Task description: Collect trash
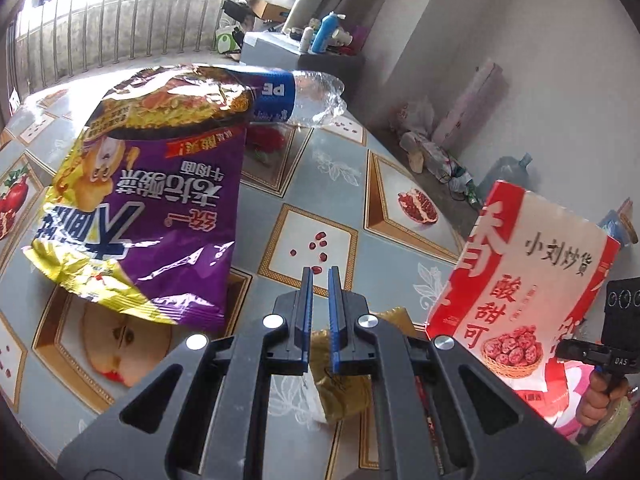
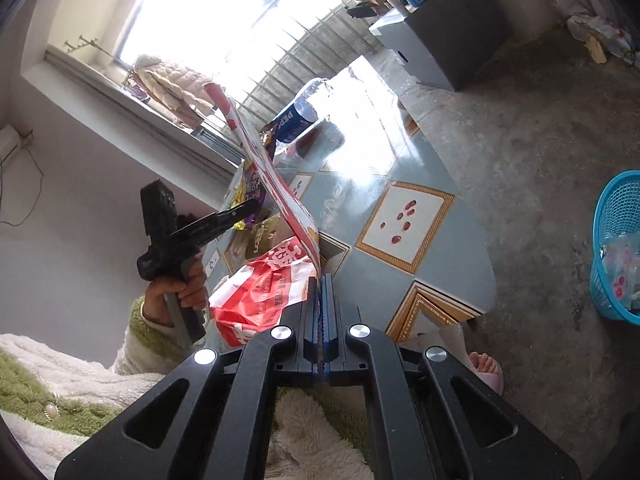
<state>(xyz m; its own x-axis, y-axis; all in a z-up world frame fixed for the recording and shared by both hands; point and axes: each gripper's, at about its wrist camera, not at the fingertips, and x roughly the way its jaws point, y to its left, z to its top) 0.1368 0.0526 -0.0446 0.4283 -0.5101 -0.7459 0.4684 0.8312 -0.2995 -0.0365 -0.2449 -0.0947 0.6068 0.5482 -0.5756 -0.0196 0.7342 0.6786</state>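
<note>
My right gripper [image 2: 320, 278] is shut on the bottom edge of a red-and-white snack bag [image 2: 280, 188], which stands up edge-on from its fingertips. The left wrist view shows that bag [image 1: 532, 280] face-on, lifted above the table's right side. My left gripper [image 1: 320, 276] hovers over the table, its jaws a narrow slit apart with nothing between them. A purple-and-yellow noodle wrapper [image 1: 160, 208] lies to its left, leaning on a crushed Pepsi bottle [image 1: 304, 96]. A gold-brown wrapper [image 1: 340, 384] lies under the left gripper.
The table [image 2: 420, 152] wears a blue cloth with fruit pictures. A crumpled red-and-white plastic bag [image 2: 260, 292] lies near its front edge. A blue mesh basket [image 2: 616, 248] with trash inside stands on the concrete floor at the right. A grey cabinet [image 2: 432, 40] stands beyond.
</note>
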